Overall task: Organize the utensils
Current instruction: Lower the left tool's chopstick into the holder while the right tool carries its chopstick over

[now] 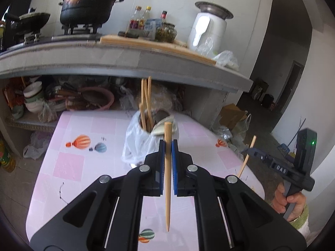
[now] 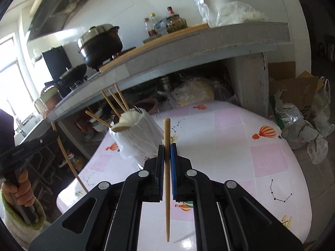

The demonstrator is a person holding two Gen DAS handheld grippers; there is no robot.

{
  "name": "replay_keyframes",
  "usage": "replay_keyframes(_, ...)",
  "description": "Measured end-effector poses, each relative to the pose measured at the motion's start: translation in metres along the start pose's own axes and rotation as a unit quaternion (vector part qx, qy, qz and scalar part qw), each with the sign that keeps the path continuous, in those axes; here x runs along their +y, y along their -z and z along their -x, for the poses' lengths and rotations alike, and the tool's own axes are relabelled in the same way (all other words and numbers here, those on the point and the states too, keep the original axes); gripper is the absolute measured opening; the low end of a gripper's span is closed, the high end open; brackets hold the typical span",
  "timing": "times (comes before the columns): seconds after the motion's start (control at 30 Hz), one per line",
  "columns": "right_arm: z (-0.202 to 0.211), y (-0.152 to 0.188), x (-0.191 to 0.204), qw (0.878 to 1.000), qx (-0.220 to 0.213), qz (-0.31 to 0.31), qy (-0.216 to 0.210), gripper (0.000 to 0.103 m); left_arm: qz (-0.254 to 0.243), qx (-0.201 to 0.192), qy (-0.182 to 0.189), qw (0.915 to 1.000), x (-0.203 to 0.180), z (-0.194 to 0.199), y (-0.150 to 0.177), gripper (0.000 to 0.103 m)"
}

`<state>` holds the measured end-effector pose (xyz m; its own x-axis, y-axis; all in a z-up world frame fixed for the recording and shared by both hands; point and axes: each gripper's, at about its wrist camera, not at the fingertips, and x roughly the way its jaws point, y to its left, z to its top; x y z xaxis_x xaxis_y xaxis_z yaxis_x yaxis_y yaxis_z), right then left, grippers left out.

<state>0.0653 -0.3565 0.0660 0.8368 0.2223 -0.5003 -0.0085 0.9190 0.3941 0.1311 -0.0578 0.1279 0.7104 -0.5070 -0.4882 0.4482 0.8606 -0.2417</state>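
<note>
My left gripper (image 1: 168, 144) is shut on a wooden chopstick (image 1: 167, 179) that stands upright between the blue pads, above the pink table (image 1: 69, 159). Just beyond it stands a holder wrapped in a white plastic bag (image 1: 138, 140), with several chopsticks (image 1: 145, 102) and spoons in it. My right gripper (image 2: 167, 147) is shut on a second wooden chopstick (image 2: 167, 184), also upright. The bagged holder (image 2: 138, 138) is ahead and to its left. Each gripper shows at the edge of the other's view: the right gripper (image 1: 250, 151) with its stick (image 1: 248, 156), and the left one's stick (image 2: 69, 159).
A grey concrete counter (image 1: 125, 60) overhangs the far side of the table, with a black pot (image 1: 88, 6), bottles and a white appliance (image 1: 207, 31) on it. Bowls and bags fill the shelf beneath. Cardboard and plastic bags (image 2: 293, 115) lie on the floor to the right.
</note>
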Motion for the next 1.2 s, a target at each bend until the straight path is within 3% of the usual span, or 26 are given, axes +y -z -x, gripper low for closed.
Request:
replay_keyframes(0.33,0.005,-0.005,-0.007,1.000,-0.003,-0.010,-0.029,0.006,-0.040,-0.119,-0.015,0.9919,-0.024,0.026,-0.101,0.006)
replay_keyframes(0.5,-0.001,-0.007,-0.011,0.999,0.002,-0.013,-0.033,0.006,-0.035,-0.148,-0.031,0.9879,-0.023,0.011,-0.142,0.006)
replay_keyframes(0.7,-0.007,-0.007,-0.013,0.999,0.008,-0.013,-0.030,0.006,-0.012,-0.136,-0.063,0.9885,-0.002,-0.038,-0.158,0.006)
replay_keyframes(1.2,-0.023,-0.008,-0.016,0.999,0.028,-0.015,-0.028,0.006,0.033,-0.069,-0.061,0.9952,0.040,-0.123,-0.114,0.006)
